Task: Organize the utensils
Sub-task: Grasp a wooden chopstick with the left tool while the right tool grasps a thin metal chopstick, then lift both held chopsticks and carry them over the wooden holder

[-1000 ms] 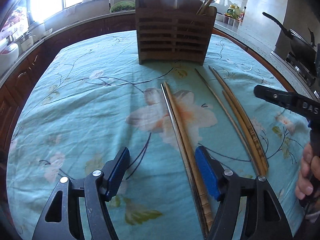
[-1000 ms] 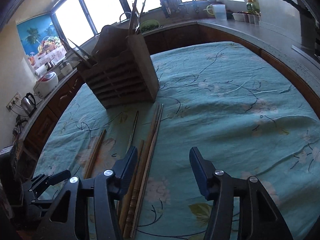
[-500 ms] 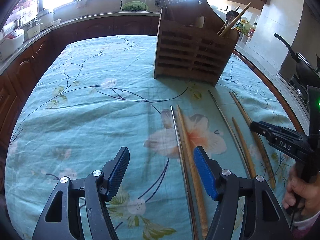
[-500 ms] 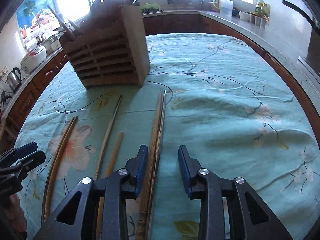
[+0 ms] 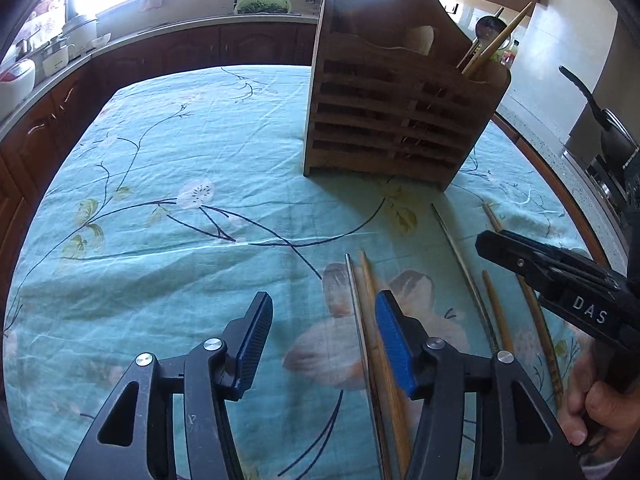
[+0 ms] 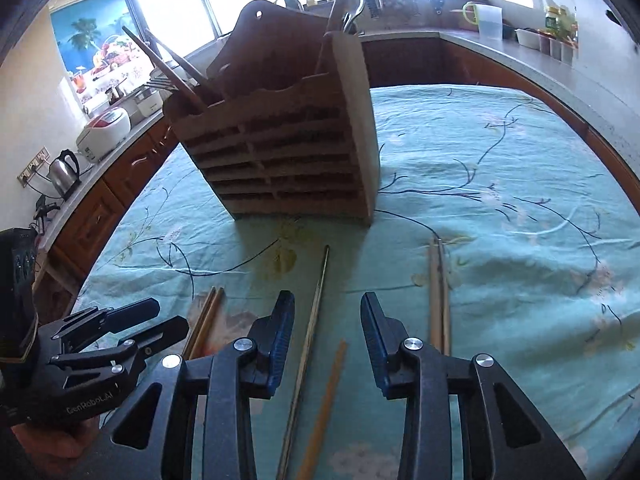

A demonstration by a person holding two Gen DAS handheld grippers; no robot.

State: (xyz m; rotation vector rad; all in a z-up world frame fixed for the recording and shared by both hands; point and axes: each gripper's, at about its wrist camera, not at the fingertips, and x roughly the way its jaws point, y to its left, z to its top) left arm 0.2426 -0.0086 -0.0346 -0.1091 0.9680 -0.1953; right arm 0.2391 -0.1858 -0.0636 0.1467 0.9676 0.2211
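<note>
A slatted wooden utensil holder (image 5: 394,120) stands on the floral teal tablecloth (image 5: 180,184); it also shows in the right wrist view (image 6: 288,156) with utensils sticking out of it. Several chopsticks lie loose in front of it. My left gripper (image 5: 324,344) is open and empty, with a metal and a wooden chopstick (image 5: 370,320) just inside its right finger. My right gripper (image 6: 326,340) is open and empty above a thin dark chopstick (image 6: 314,312) and a short wooden one (image 6: 330,384). A wooden pair (image 6: 438,292) lies to its right.
Dark wooden cabinets and a countertop ring the table, with a kettle (image 6: 64,168), a rice cooker (image 6: 104,132) and a pan on a stove (image 5: 600,120). The left gripper's body (image 6: 100,356) is at the right wrist view's lower left.
Both grippers have moved closer to the holder. The right gripper has shifted left, from over the wooden pair to over the thin dark chopstick, and its jaws have opened wider.
</note>
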